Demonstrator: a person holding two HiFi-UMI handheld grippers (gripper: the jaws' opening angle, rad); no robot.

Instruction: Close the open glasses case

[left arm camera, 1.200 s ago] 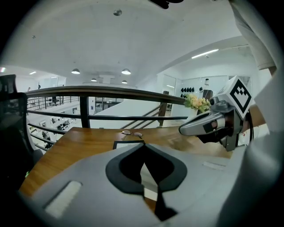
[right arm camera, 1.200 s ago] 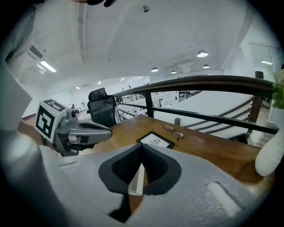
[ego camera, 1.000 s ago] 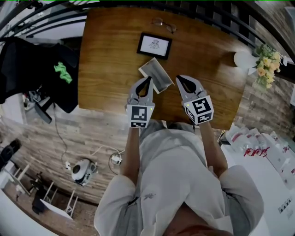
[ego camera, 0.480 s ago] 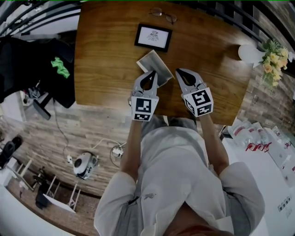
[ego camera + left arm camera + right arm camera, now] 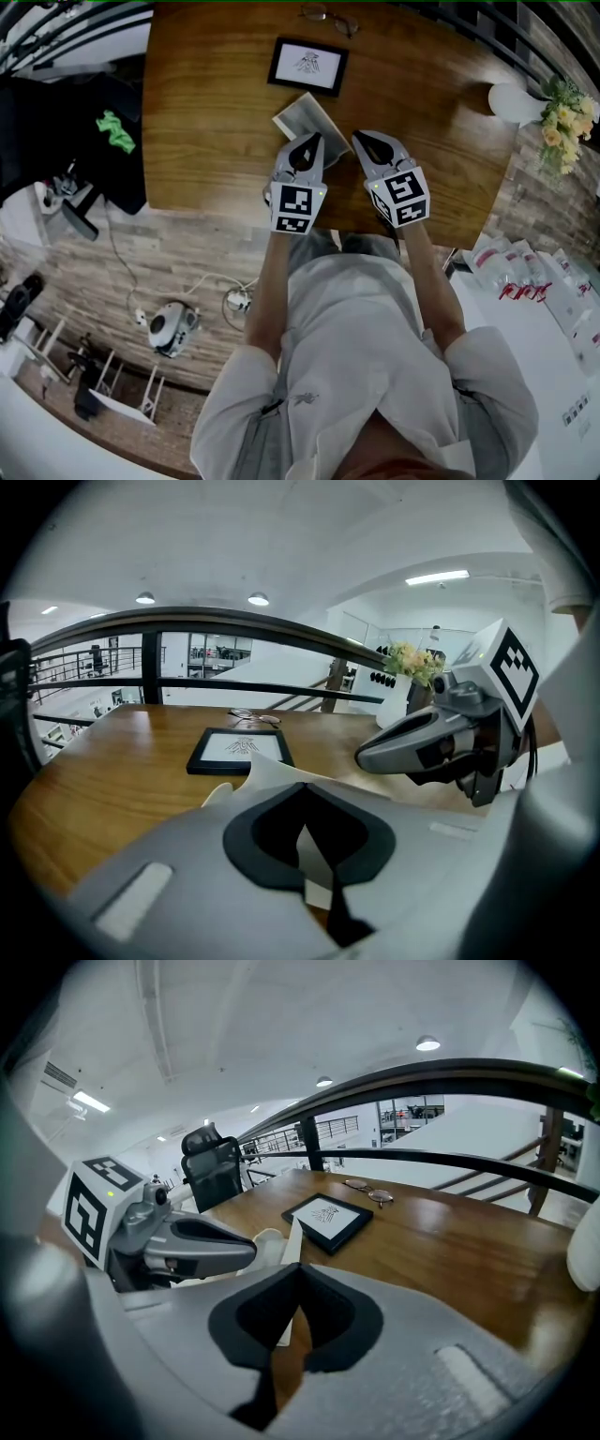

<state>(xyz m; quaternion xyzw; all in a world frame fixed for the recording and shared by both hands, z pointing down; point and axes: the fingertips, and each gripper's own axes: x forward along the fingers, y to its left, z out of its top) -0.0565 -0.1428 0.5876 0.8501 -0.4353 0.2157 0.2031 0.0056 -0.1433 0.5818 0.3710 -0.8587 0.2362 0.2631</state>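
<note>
The open glasses case is pale grey and lies on the wooden table, its lid raised. My left gripper is shut, its tips at the case's near right edge. My right gripper is also shut and hovers just right of the case, apart from it. In the left gripper view the case's white lid rises just beyond the closed jaws of the left gripper, and the right gripper shows at the right. In the right gripper view the case sits ahead-left of the right gripper.
A black-framed picture lies beyond the case, with a pair of glasses at the table's far edge. A white vase with flowers stands at the far right. A railing runs behind the table. A black chair with clothing is at the left.
Both grippers have moved forward over the table toward the case. The left gripper's tips now reach the case's edge. Both stayed shut.
</note>
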